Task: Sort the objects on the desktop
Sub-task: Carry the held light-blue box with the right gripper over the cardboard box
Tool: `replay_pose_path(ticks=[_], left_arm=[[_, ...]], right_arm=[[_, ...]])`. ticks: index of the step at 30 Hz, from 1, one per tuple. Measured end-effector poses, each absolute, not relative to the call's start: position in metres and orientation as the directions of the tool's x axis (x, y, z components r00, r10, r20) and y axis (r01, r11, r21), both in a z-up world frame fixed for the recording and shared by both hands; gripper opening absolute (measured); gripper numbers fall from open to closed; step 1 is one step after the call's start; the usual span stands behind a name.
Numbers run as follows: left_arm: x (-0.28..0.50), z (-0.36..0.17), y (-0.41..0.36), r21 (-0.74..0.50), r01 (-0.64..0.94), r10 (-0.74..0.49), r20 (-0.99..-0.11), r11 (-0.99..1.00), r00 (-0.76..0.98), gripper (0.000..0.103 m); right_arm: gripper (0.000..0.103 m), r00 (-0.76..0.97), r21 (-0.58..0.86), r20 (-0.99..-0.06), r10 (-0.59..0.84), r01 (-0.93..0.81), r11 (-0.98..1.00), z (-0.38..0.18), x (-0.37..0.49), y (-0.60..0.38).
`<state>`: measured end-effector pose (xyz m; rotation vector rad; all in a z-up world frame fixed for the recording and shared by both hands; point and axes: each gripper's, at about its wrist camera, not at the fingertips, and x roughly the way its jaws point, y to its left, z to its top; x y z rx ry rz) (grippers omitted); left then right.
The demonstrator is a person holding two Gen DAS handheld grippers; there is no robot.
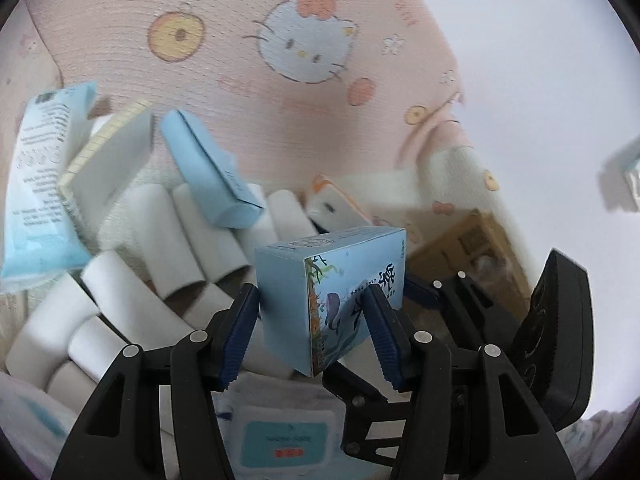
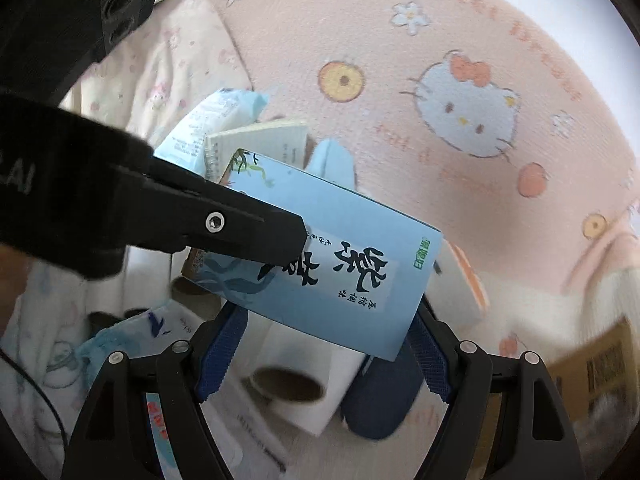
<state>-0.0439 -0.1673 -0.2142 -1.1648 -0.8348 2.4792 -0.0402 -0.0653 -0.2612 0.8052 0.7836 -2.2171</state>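
My left gripper [image 1: 312,312] is shut on a light blue box with a whale picture and black Chinese writing [image 1: 332,280], held above a pink Hello Kitty bin [image 1: 280,80] full of items. The same box [image 2: 328,264] fills the middle of the right wrist view, with the left gripper's black finger [image 2: 240,228] pressed on its face. My right gripper [image 2: 324,344] is open, its blue pads standing either side of the box's lower edge without clear contact. The right gripper's body shows at the right in the left wrist view [image 1: 556,340].
Inside the bin lie several white paper rolls [image 1: 168,240], a plain light blue box [image 1: 212,172], a notepad [image 1: 108,152], a blue wipes packet [image 1: 44,184] and a wipes pack [image 1: 284,440]. A brown cardboard box [image 1: 472,248] sits to the right. A white surface [image 1: 540,60] lies beyond.
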Motion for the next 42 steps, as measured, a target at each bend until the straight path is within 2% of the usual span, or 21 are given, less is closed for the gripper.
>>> replay_pose_path(ticks=[3,5,10,18,22,26,32,42], left_arm=[[-0.038,-0.209,-0.166,-0.674,0.008,0.513,-0.569,-0.738,-0.642,0.058],[-0.032,-0.200,-0.161,-0.674,-0.005,0.516,-0.560,-0.738,-0.647,0.058],[-0.017,-0.162,-0.143,-0.596,-0.056,0.475,-0.576,-0.801,-0.666,0.058],[0.002,-0.110,-0.118,-0.525,-0.118,0.454,-0.575,-0.843,-0.681,0.058],[0.006,-0.088,-0.098,-0.476,-0.159,0.444,-0.578,-0.865,-0.685,0.058],[0.008,-0.070,-0.076,-0.473,-0.196,0.466,-0.562,-0.859,-0.683,0.058],[-0.004,-0.046,-0.031,-0.438,-0.276,0.499,-0.558,-0.856,-0.663,0.058],[-0.038,-0.034,0.063,-0.363,-0.461,0.582,-0.604,-0.809,-0.545,0.058]], right_arm=[[0.078,-0.642,-0.348,-0.687,-0.341,0.702,-0.621,-0.252,-0.024,-0.057],[0.078,-0.661,-0.370,-0.669,-0.339,0.692,-0.620,-0.245,-0.014,-0.053],[0.078,-0.658,-0.322,-0.644,-0.391,0.697,-0.641,-0.218,0.009,-0.035],[0.078,-0.698,-0.277,-0.555,-0.452,0.668,-0.691,-0.178,0.026,0.003],[0.078,-0.735,-0.303,-0.502,-0.456,0.643,-0.703,-0.170,0.019,0.022],[0.078,-0.783,-0.340,-0.439,-0.441,0.599,-0.725,-0.150,0.023,0.040],[0.078,-0.830,-0.334,-0.399,-0.390,0.527,-0.781,-0.137,0.030,0.082],[0.078,-0.887,-0.326,-0.408,-0.217,0.364,-0.872,-0.130,0.031,0.158]])
